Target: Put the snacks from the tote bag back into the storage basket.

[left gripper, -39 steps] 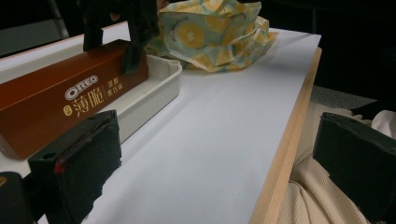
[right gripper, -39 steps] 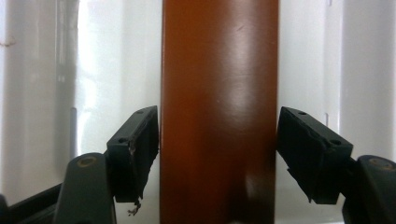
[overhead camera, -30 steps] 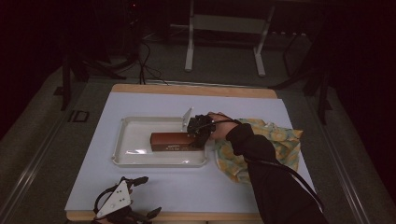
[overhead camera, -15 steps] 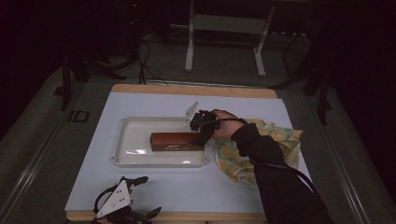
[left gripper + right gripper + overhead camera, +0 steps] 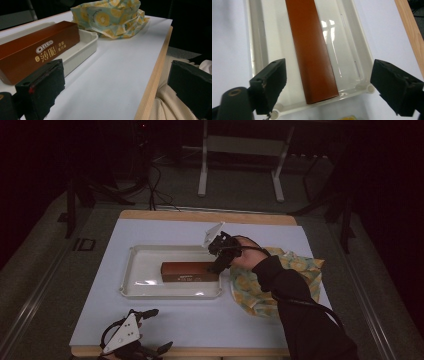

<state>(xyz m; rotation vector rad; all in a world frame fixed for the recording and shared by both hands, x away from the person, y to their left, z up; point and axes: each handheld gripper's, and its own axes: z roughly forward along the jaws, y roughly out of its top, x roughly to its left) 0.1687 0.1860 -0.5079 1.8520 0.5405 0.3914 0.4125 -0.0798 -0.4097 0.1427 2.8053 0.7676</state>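
On your white-topped table [image 5: 200, 320], the shallow white plastic tray [image 5: 145, 270] already holds the long brown Oreo box [image 5: 190, 271]. Your right gripper [image 5: 218, 265] has just been opening, jaws wide above it, gripping nothing; left gripper [image 5: 131, 340] idles open at the near edge.

The brown box [image 5: 37, 53] reads "OREO" in white, with Chinese characters beside and below.

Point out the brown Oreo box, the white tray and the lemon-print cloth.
Oreo box [image 5: 37, 53]: left gripper view, on its printed side face.
White tray [image 5: 131, 275]: high view, on its left rim.
Lemon-print cloth [image 5: 300, 267]: high view, on its right part, beside the tray.
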